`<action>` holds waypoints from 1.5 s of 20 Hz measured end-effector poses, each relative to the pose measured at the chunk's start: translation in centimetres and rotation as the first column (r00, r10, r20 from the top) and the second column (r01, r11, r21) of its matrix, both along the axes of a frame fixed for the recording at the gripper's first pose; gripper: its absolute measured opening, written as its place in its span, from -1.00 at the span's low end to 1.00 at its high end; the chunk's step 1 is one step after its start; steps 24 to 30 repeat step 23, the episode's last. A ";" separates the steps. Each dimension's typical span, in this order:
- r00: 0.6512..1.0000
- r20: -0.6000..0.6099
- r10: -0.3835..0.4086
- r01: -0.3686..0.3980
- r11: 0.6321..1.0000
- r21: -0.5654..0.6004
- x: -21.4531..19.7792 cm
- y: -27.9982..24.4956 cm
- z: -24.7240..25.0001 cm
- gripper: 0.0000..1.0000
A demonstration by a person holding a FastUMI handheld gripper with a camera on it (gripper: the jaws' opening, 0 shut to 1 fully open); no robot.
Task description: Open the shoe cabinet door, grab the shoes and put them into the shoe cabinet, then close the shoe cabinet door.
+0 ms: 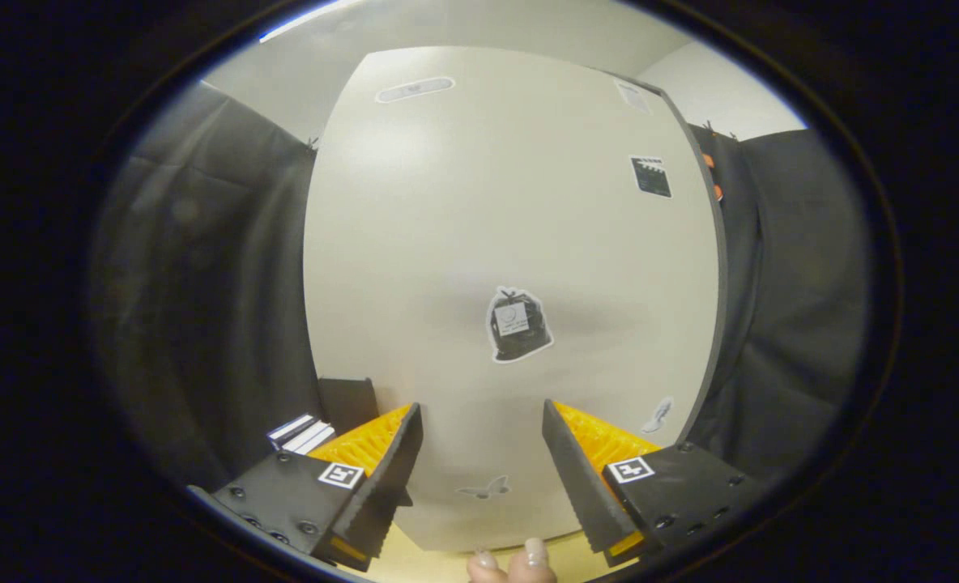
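- The tongs (483, 421) stand wide open with nothing between the fingers, aimed at the shoe cabinet door.
- Fingertips of a person's hand (513, 564) show just below the gap, over a pale floor strip (415, 567).
- The shoe cabinet door (512, 243) is just ahead, shut and flat-on, bearing a dark bag-shaped sticker (517, 324) beyond the fingers and a dark square sticker (650, 176) higher up.
- Black cloth (204, 283) hangs on both sides.

Smooth, matt cabinet door (512, 243) with paper-like stickers (518, 324) — matt black cloth (204, 283) hangs either side; gripper (482, 425) fingers apart, ridged inner faces.
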State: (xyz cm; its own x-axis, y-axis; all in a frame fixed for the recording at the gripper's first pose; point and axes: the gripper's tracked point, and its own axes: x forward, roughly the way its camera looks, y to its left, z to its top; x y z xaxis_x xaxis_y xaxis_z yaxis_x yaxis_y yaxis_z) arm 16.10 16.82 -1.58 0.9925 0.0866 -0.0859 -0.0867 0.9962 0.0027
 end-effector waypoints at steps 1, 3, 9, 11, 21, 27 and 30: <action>1.000 0.002 -0.004 0.004 1.000 -0.006 0.4 0.3 0.1 0.92; 1.000 0.001 -0.009 0.009 1.000 -0.010 0.7 0.6 0.0 0.92; 1.000 -0.002 -0.014 0.014 1.000 -0.015 1.5 0.9 -0.1 0.92; 1.000 0.005 -0.015 0.015 1.000 -0.020 1.6 1.0 0.1 0.92; 1.000 0.005 -0.012 0.012 1.000 -0.017 2.3 0.8 -0.1 0.92; 1.000 0.005 -0.013 0.013 1.000 -0.015 2.3 0.8 -0.1 0.92; 1.000 0.005 -0.013 0.013 1.000 -0.015 2.3 0.8 -0.1 0.92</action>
